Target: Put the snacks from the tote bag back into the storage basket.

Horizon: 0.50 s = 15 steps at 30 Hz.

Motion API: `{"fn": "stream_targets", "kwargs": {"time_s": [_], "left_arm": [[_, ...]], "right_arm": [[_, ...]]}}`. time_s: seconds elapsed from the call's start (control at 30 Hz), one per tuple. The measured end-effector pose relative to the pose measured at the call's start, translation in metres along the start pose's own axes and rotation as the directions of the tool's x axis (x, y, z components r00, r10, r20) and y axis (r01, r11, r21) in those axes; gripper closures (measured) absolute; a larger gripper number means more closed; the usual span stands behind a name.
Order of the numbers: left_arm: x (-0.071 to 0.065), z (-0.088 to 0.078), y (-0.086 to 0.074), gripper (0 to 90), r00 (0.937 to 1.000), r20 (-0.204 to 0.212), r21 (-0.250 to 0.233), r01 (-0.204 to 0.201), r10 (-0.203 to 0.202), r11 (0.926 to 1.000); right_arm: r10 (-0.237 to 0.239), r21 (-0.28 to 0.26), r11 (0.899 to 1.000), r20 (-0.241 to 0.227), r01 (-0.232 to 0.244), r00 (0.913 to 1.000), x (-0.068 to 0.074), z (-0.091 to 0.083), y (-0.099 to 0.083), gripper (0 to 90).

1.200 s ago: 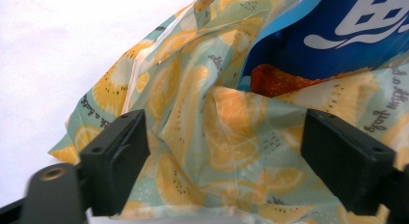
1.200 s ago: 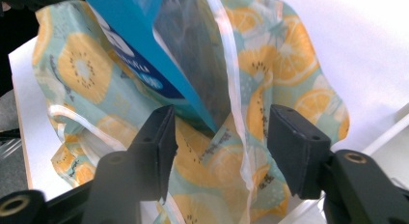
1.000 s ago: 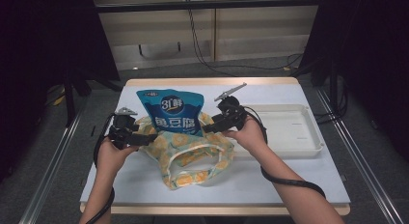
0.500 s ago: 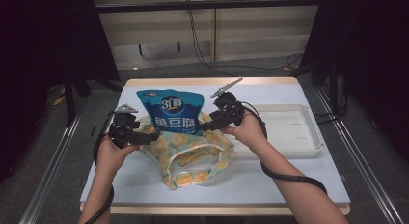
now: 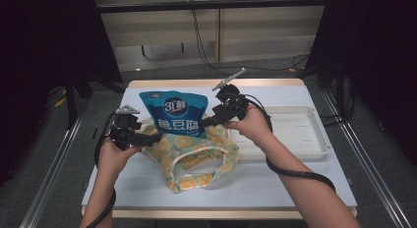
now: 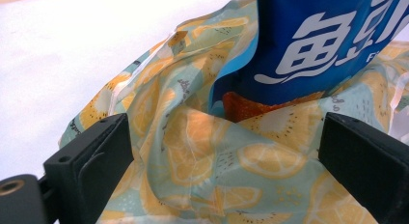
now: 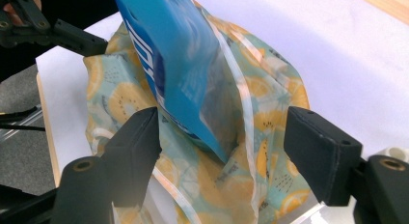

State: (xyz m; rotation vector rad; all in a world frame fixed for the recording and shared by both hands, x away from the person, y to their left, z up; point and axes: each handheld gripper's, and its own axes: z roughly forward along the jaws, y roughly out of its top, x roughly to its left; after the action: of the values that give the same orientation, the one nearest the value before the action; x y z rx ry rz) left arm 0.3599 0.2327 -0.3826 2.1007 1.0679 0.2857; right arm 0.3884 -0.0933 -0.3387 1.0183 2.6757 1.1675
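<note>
A blue snack pouch [image 5: 172,112] stands upright with its lower end inside a lemon-print fabric bag [image 5: 196,154] on the white table. My left gripper [image 5: 155,138] is at the bag's left rim. Its jaws [image 6: 224,132] have just been opening and stand wide, with bag fabric [image 6: 270,156] bulging between them below the pouch [image 6: 313,40]. My right gripper [image 5: 209,122] is at the pouch's right side. Its jaws [image 7: 224,122] have just been opening too, and the pouch's edge [image 7: 173,60] and the bag's rim [image 7: 270,122] lie between them without being pressed.
A white plastic tray [image 5: 300,129] sits at the right of the table [image 5: 295,184]. The left gripper [image 7: 72,38] shows at the far side in the right gripper view. Dark frame posts and cables stand beyond the table.
The right hand has lifted a little and its jaws have spread away from the pouch. The left hand has stayed put. The pouch still stands in the bag.
</note>
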Motion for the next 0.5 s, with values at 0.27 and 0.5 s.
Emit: {"fn": "stream_targets", "kwargs": {"time_s": [0.27,0.5], "left_arm": [[0.001,-0.003,0.001,3.8,1.0,0.003,-0.013,0.008,-0.008,0.9999],[-0.001,-0.005,0.004,3.9,1.0,0.007,-0.009,-0.004,0.005,0.9999]], "right_arm": [[-0.009,0.009,1.0,0.007,0.009,0.9999,-0.001,-0.003,0.011,24.7],[0.0,0.022,1.0,0.015,0.0,0.9999,0.0,-0.009,0.019,24.0]]}}
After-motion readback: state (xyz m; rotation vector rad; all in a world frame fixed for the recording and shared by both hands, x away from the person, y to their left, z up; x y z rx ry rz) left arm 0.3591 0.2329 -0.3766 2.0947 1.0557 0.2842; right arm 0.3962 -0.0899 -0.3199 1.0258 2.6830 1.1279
